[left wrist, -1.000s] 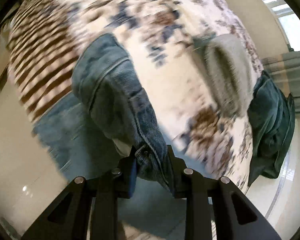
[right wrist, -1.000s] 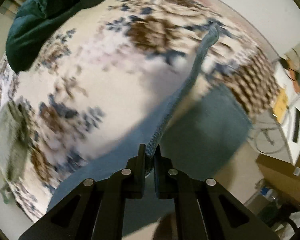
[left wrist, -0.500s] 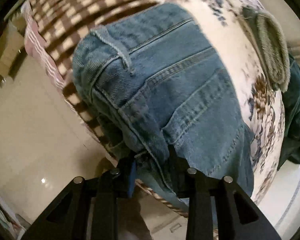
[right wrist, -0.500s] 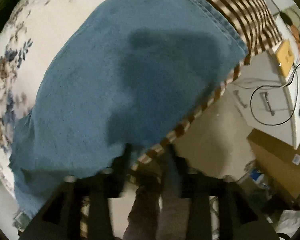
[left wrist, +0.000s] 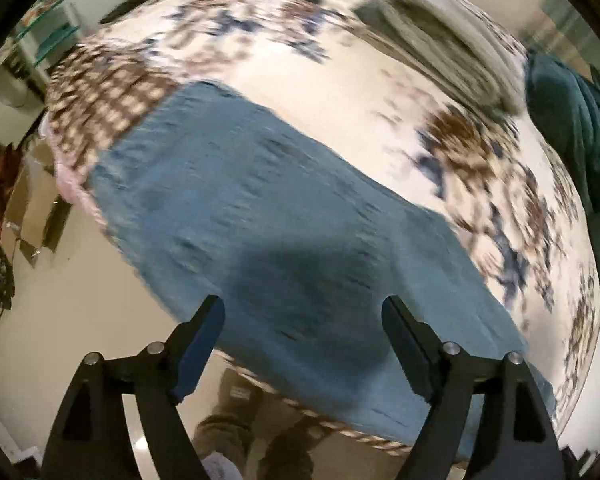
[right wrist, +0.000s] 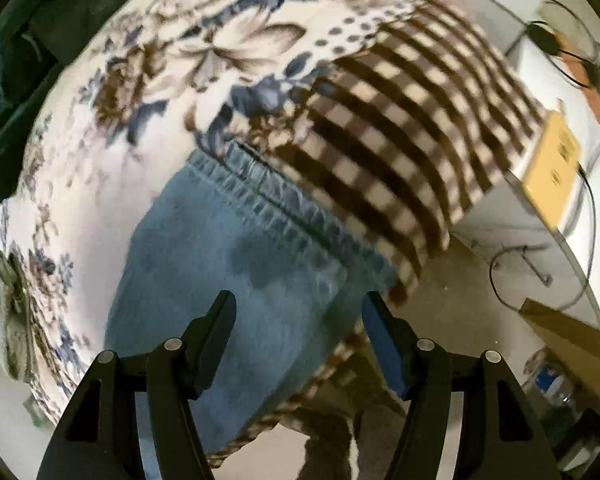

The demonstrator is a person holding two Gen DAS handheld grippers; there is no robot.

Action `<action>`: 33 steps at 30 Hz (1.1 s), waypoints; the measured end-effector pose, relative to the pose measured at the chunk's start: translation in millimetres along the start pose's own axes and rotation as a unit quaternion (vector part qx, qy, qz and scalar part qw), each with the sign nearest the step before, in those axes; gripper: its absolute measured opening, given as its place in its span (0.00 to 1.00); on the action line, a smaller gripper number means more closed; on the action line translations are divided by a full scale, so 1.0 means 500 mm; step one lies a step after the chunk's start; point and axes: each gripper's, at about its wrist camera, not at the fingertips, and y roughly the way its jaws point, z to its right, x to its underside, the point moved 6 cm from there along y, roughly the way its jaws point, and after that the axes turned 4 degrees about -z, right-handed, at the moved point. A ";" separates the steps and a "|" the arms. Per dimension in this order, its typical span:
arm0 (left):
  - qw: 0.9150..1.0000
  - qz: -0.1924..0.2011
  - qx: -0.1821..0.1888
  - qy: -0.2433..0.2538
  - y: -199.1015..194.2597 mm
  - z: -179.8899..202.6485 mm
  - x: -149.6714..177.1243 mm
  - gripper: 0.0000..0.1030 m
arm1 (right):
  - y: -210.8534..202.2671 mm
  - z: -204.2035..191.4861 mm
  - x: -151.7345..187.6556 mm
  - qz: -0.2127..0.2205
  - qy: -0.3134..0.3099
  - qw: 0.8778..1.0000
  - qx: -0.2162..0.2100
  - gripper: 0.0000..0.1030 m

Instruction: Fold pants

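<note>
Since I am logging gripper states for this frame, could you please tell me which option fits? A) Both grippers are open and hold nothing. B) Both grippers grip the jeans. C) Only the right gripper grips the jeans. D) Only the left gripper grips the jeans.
A: the left gripper and the right gripper both show their jaws spread wide with nothing between them, while the blue jeans lie flat on the floral blanket.

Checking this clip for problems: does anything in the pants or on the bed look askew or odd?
One thing: the jeans lie flat on the floral blanket, but their near edge hangs over the side of the bed. Both the left gripper and the right gripper are open and hold nothing. No damage shows.
</note>
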 end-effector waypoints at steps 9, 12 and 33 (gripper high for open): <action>0.998 -0.031 -0.019 0.060 0.062 0.171 0.082 0.77 | 0.015 -0.058 0.015 0.035 -0.079 0.995 0.043 0.08; 0.996 -0.042 -0.026 0.072 0.077 0.185 0.102 0.77 | -0.053 -0.058 0.016 0.088 -0.094 0.991 0.039 0.07; 0.998 -0.052 -0.023 0.028 0.082 0.064 0.098 0.77 | -0.035 -0.159 0.151 -0.043 -0.135 0.990 -0.026 0.59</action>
